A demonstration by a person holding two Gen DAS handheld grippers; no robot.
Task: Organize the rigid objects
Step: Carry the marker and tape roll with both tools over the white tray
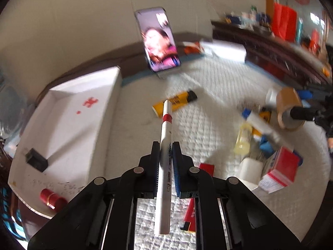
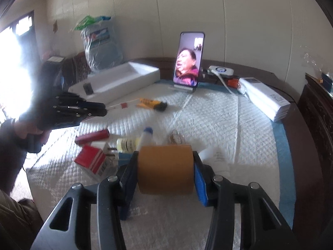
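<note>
The left gripper [image 1: 166, 145] has its jaws closed down narrow on a white marker [image 1: 165, 143], which runs lengthwise between the fingers, its tip ahead of them and its tail back toward the camera. The right gripper [image 2: 165, 162] is spread wide and clamped across a roll of brown tape [image 2: 165, 166], the roll's flat ends against the pads.

The white tray [image 1: 68, 120] lies to the left of the marker, just beside it and below, so the left hand looks nearer the drop. A black block [image 1: 36, 160] and a red cylinder [image 1: 53, 200] already sit in that tray.

The right wrist view shows the tray [image 2: 124, 77] far off, beyond the left gripper [image 2: 100, 109]. Only the left view shows the tray's contents well; the loose pile [image 2: 116, 145] right of the tray is clearer from the right.
</note>
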